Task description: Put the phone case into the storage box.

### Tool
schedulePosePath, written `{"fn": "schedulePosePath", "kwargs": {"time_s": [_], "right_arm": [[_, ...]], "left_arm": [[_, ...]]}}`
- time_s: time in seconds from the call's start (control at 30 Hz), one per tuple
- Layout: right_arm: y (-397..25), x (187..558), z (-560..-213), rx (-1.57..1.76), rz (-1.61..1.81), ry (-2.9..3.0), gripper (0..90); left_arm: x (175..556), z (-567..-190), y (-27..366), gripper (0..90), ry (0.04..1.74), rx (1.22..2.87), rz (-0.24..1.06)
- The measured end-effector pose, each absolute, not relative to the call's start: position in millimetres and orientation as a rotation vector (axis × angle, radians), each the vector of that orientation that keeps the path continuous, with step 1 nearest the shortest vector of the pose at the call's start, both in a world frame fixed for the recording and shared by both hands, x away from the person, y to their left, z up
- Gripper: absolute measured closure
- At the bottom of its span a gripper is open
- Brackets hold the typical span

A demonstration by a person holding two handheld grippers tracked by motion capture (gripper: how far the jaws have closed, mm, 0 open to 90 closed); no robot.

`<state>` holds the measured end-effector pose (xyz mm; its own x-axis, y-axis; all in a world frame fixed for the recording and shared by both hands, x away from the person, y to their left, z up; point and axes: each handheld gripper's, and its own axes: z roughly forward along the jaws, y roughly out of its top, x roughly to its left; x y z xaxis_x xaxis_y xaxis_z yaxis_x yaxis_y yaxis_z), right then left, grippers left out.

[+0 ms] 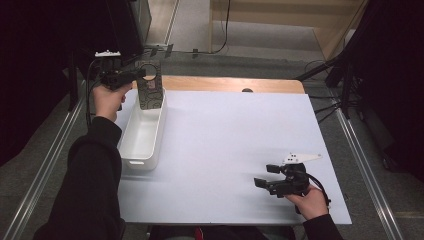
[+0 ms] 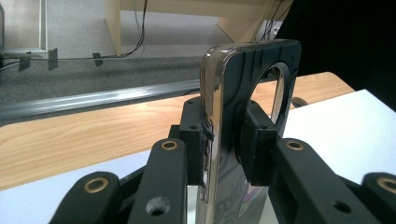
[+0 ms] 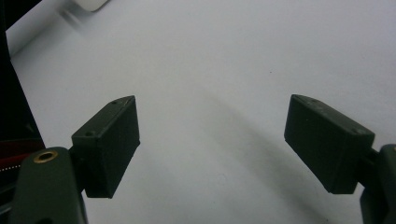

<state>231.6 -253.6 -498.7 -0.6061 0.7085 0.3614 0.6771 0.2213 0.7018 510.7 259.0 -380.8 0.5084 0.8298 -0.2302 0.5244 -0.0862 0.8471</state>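
Near the person, the right tool (image 1: 267, 176) is hovering low over the white table (image 1: 235, 150), its jaws spread wide and gripping nothing. Farther off, the left tool (image 1: 141, 74) is clamping a dark phone case (image 1: 150, 86) upright above the far end of the white bin (image 1: 142, 132).

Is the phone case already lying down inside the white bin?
No, the left gripper holds the phone case upright above the far end of the white bin, its jaws clamped on the case.
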Motion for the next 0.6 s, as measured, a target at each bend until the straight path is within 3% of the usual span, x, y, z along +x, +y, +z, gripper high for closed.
{"fn": "schedulePosePath", "kwargs": {"time_s": [0.6], "right_arm": [[-255.0,232.5,-499.7,1.388,1.359,2.425,17.0]], "left_arm": [[519.1,-405.4,259.9,72.9,1.137,1.767,0.383]]}}
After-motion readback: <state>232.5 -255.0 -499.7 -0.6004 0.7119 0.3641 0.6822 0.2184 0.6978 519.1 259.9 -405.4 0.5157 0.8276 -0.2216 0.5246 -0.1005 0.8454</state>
